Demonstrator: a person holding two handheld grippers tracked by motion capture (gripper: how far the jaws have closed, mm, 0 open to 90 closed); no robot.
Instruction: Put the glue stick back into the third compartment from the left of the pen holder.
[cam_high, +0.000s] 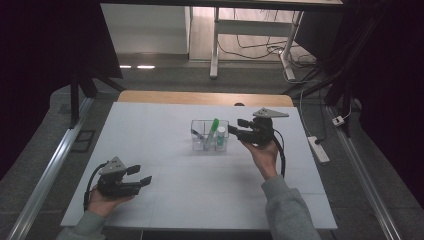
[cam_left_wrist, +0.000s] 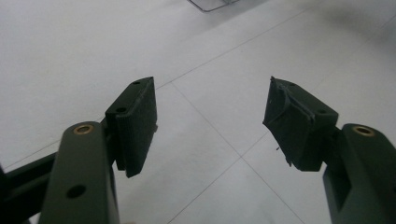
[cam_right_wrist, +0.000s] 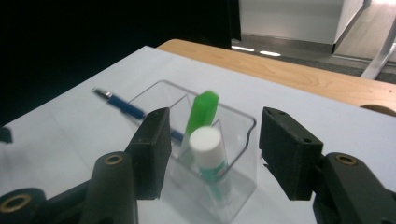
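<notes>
The right gripper (cam_right_wrist: 212, 154) is hovering by the clear organizer (cam_right_wrist: 243, 140) mid-table, jaws gaping, nothing pinched. A white-capped bottle (cam_right_wrist: 208, 149) is standing inside it beside a green marker (cam_right_wrist: 201, 109) and blue pen (cam_right_wrist: 123, 108). The left gripper (cam_left_wrist: 210, 126) is sitting wide open over the bare table (cam_left_wrist: 70, 56).

Grey sleeves cover both forearms. The left tongs (cam_high: 139, 175) and right tongs (cam_high: 237, 126) are black, each topped by a grey three-cornered plate, with brass-ringed screw holes and a black cable trailing toward six o'clock.
</notes>
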